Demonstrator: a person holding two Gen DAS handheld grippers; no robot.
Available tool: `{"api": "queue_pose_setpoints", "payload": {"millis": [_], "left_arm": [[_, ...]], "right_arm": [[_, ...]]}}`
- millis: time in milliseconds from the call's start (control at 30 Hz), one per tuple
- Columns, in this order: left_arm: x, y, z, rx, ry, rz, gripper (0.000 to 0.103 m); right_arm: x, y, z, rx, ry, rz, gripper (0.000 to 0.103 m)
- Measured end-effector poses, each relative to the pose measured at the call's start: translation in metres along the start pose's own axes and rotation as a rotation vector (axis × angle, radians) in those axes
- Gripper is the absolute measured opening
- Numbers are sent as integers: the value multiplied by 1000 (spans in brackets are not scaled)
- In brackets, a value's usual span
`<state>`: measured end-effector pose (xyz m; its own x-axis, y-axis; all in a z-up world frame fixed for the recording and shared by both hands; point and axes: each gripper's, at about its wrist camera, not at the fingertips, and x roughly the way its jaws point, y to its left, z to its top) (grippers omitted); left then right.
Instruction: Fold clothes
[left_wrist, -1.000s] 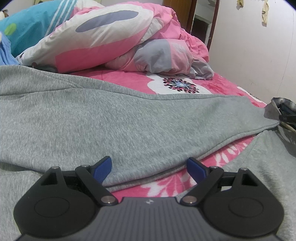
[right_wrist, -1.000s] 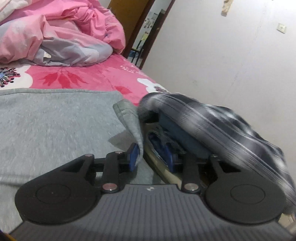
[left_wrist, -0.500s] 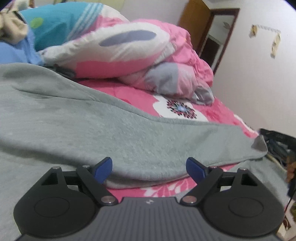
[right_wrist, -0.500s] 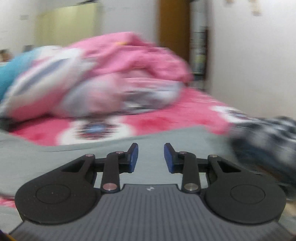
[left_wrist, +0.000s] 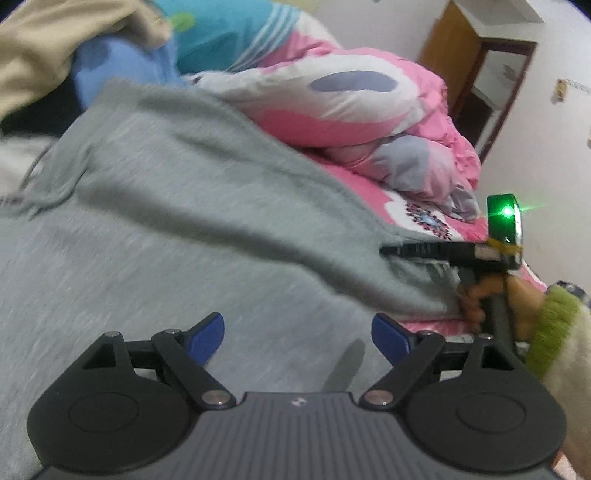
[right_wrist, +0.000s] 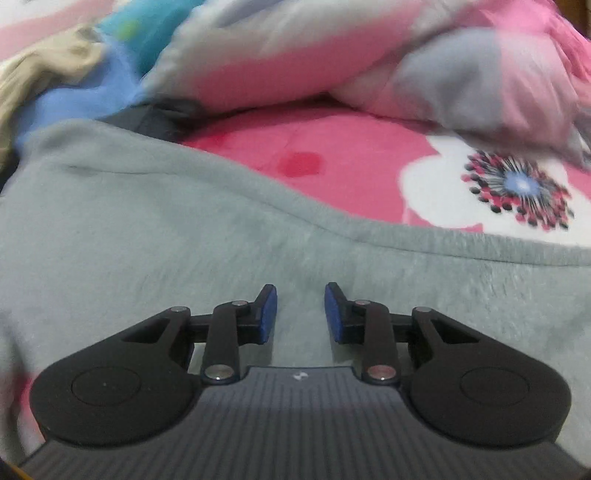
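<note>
left gripper (left_wrist: 297, 332): jaws standing wide apart, nothing between, hovering over grey sweatshirt (left_wrist: 166, 206)
right gripper (right_wrist: 300, 314): jaws closing, narrow gap, nothing pinched, grey cloth beneath
sweatshirt: lying spread on pink floral bedsheet (right_wrist: 332, 162), sleeve folded across body
quilt (left_wrist: 351, 107): bunching behind sweatshirt
right hand (left_wrist: 491, 295): gripping handle, green fuzzy cuff showing

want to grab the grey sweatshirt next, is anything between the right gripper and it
Nothing visible does. The right hand-held gripper hangs right over the grey fleece sweatshirt spread on the pink floral bedspread; its jaws are closing with only bare grey fabric below and no cloth pinched between them yet.
</note>
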<state>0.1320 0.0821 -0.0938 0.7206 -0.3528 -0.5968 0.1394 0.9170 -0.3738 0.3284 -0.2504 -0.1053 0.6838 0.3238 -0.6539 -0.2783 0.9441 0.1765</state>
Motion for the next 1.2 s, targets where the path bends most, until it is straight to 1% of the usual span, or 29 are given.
{"api": "queue_pose_setpoints", "payload": {"millis": [67,200,233,300,333,367,433,500,533,567,600,667,767,833,933,1000,1033,1100,1133,1167,1200], "left_arm": [[-5,10,-5,-28,1,-23,88],[-20,18,-12,-44,-10,-64,88],[-26,19,-14,-45,-11,-74,88],[-40,20,-18,-47,-14,-95,88],[-47,20,-20,-48,-16,-105,88],[-55,20,-24,-44,-20,-111,88],[-73,21,-32,-33,-31,-117,88],[-88,23,-41,-30,-29,-115,89],[-94,24,-44,-32,-24,-110,89],[-99,26,-48,-35,-18,-105,89],[-104,27,-52,-39,-13,-99,89],[-110,30,-58,-47,-2,-85,89],[-115,33,-66,-69,20,-60,89],[-112,36,-69,-100,42,-40,89],[-107,42,-68,-170,41,-26,88],[-104,44,-65,-190,22,-4,87],[-104,43,-64,-186,7,12,87],[-101,41,-62,-177,-19,51,80],[-101,40,-61,-180,-24,64,78],[-100,39,-61,-184,-29,76,73],[-100,38,-61,-188,-34,88,70]], "right_arm": [[6,1,15,39,9,-44,27],[21,14,33,4,19,-176,29],[20,14,35,22,16,-203,30],[7,6,36,127,1,-247,31],[-2,2,35,191,-10,-247,31],[-20,-3,32,268,-31,-204,31],[-64,-8,20,409,-84,-72,35],[-116,-12,-2,477,-138,39,46],[-144,-15,-17,493,-167,76,48],[-173,-20,-34,492,-200,82,52],[-202,-25,-53,489,-235,64,57],[-255,-38,-95,517,-300,-16,61],[-319,-65,-166,645,-373,-176,62],[-342,-86,-210,774,-410,-251,62],[-363,-110,-265,964,-458,-280,62],[-374,-125,-297,1075,-490,-299,62],[-376,-131,-304,1097,-508,-315,62],[-376,-144,-315,1128,-543,-368,61],[-374,-151,-318,1145,-553,-397,60],[-373,-158,-322,1162,-562,-427,58],[-370,-166,-325,1179,-567,-436,54]]}}
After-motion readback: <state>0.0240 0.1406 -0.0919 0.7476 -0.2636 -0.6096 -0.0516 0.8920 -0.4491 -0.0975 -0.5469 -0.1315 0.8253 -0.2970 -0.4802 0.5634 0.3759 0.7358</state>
